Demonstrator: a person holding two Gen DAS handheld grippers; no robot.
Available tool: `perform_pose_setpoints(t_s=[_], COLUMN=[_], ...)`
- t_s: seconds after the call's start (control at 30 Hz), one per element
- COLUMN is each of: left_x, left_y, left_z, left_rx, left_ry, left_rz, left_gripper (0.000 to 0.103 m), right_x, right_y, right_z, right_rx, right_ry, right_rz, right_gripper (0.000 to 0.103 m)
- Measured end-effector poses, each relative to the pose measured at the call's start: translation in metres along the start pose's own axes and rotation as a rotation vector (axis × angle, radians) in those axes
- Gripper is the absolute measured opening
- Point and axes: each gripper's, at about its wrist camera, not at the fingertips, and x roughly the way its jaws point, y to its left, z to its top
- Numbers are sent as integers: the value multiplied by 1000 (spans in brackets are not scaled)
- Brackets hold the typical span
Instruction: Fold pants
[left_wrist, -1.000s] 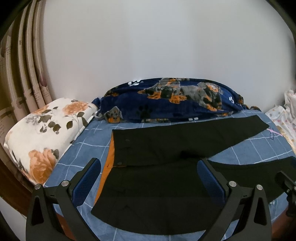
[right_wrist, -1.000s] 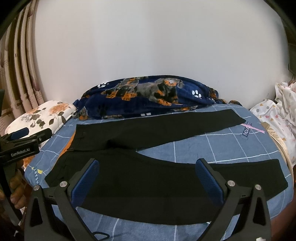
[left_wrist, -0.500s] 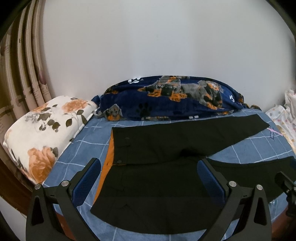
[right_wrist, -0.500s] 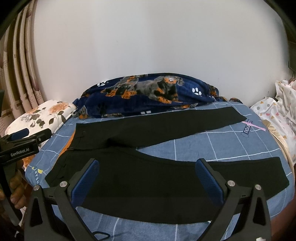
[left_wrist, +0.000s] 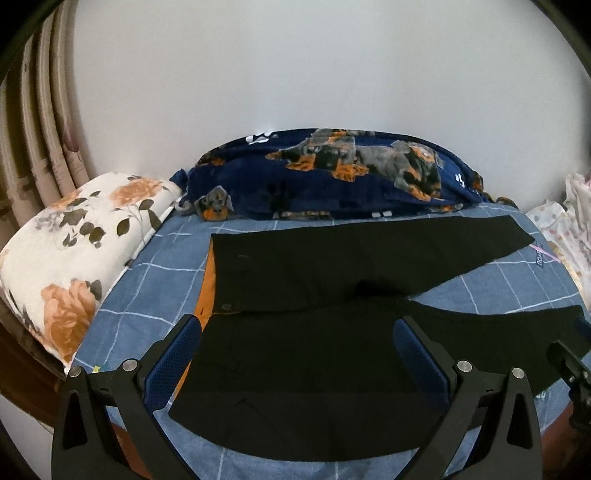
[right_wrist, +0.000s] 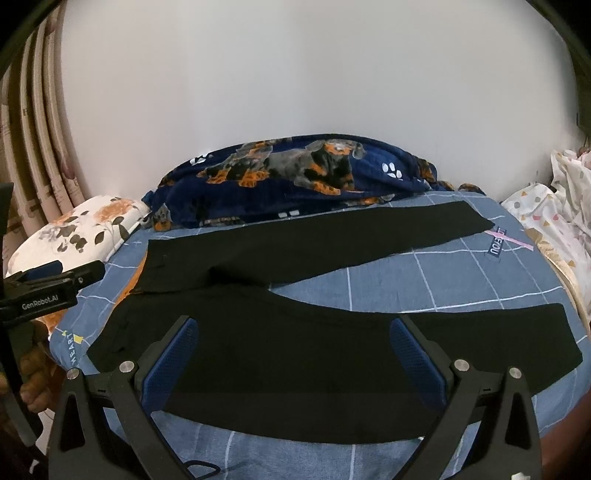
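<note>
Black pants (left_wrist: 314, 332) lie flat on the blue checked bed sheet (left_wrist: 155, 280), waist to the left with an orange lining showing, two legs spread apart to the right. They also show in the right wrist view (right_wrist: 295, 343). My left gripper (left_wrist: 295, 332) is open and empty, above the near waist part. My right gripper (right_wrist: 291, 332) is open and empty, above the near leg. The left gripper also shows at the left edge of the right wrist view (right_wrist: 55, 280).
A dark blue dog-print blanket (left_wrist: 332, 173) lies bunched along the wall behind the pants. A floral pillow (left_wrist: 74, 258) sits at the left. Light spotted bedding (right_wrist: 554, 214) is at the right. Curtains (left_wrist: 37, 129) hang at the left.
Both views shifted slightly; the bed sits a little lower and nearer in frame. The pants have not moved and both grippers stay open.
</note>
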Motion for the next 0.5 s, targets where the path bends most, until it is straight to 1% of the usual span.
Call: perform_pose_setpoints(t_s=[0.17,0.23,0.3,0.37,0.43,0.5], left_x=[11,19,30,45,66,92], left_y=[6,12,25,43,66,88], left_z=[5,8,13,19,25,29], left_rx=[2,8,-18,-45,-79,-88], left_ry=[31,48,75,83,91,139], left_rz=[-29,-76,-139,-191,-219,-243], left_gripper=[103,103,103,103,103,103], right_x=[5,8,12,14,22,28], right_y=[-2,-4,-5,-6,-8,-11], right_z=[-2,-1,1,1,2,2], right_rx=[13,16,17,18,24,32], right_ry=[21,32,41,47,59,75], right_rz=[-1,-3,-5,-8,-10,-13], right_gripper=[103,103,103,103,103,103])
